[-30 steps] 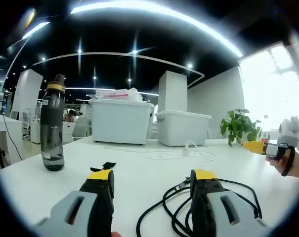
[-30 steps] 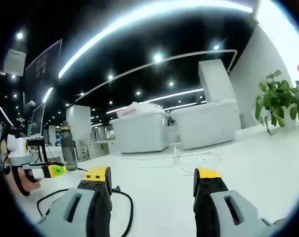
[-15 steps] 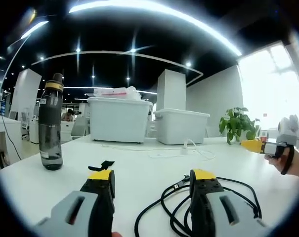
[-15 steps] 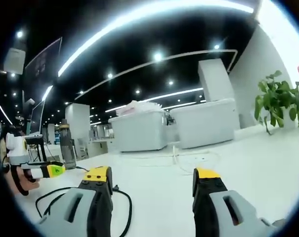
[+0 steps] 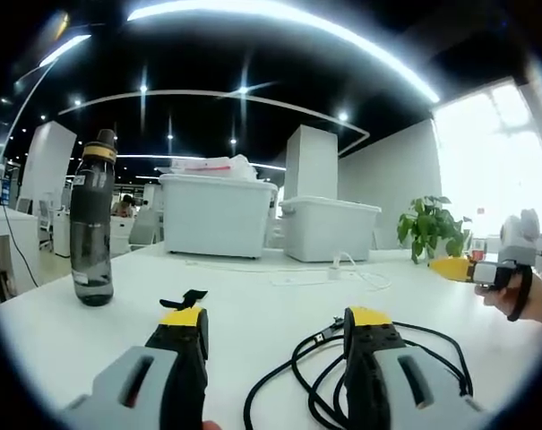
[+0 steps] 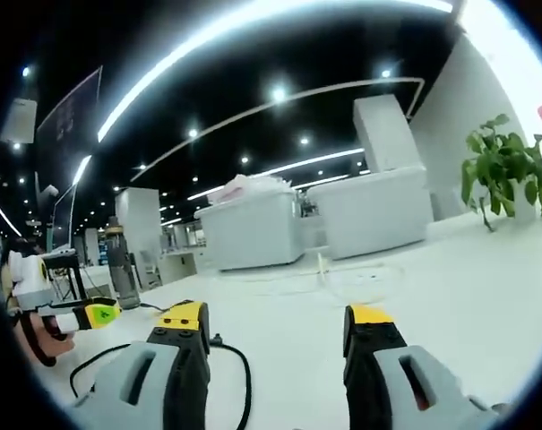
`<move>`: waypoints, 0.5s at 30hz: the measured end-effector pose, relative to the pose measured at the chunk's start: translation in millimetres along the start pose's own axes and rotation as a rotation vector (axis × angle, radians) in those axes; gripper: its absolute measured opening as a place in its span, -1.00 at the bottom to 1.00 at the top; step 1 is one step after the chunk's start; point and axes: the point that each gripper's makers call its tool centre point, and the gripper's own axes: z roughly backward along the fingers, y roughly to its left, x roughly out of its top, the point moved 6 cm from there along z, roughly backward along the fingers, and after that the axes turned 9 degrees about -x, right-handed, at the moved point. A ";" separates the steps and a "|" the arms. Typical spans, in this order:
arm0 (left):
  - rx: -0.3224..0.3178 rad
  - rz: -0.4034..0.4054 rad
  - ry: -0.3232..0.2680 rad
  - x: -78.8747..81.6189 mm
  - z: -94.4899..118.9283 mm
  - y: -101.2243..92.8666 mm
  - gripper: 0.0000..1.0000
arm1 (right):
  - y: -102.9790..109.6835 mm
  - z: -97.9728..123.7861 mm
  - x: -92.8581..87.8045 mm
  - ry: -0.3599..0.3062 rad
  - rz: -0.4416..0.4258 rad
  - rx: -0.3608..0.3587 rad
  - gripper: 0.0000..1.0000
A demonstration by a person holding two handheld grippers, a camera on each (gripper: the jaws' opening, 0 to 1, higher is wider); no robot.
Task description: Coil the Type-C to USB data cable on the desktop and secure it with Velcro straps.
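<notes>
Left gripper and right gripper: jaws spread wide, nothing held.

The black data cable lies loosely looped on the white desktop, around the left gripper's right jaw. Coiling is judged not yet begun; a cable end must next be grasped.

1. A thin black data cable is seen lying in loose, untidy loops on the white table.
2. A small black Velcro strap is seen sticking up, curled, near the cable.
</notes>
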 end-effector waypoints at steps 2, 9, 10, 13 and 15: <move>-0.002 0.000 0.001 -0.2 0.0 -0.5 0.22 | 1.5 -0.2 -1.2 0.002 0.016 0.004 0.00; -0.001 0.003 0.000 0.1 0.2 -0.2 0.22 | 2.5 1.1 -1.4 -0.001 0.029 0.007 -0.17; -0.001 0.004 0.001 0.1 0.2 -0.2 0.22 | 2.0 1.3 -0.9 -0.004 0.024 0.008 -0.17; -0.002 0.000 0.002 -0.2 0.3 -0.7 0.22 | 0.1 1.1 0.3 -0.006 0.022 -0.010 -0.14; -0.002 -0.002 0.001 0.0 0.4 -0.9 0.22 | -1.6 1.1 2.8 -0.014 0.020 -0.020 -0.07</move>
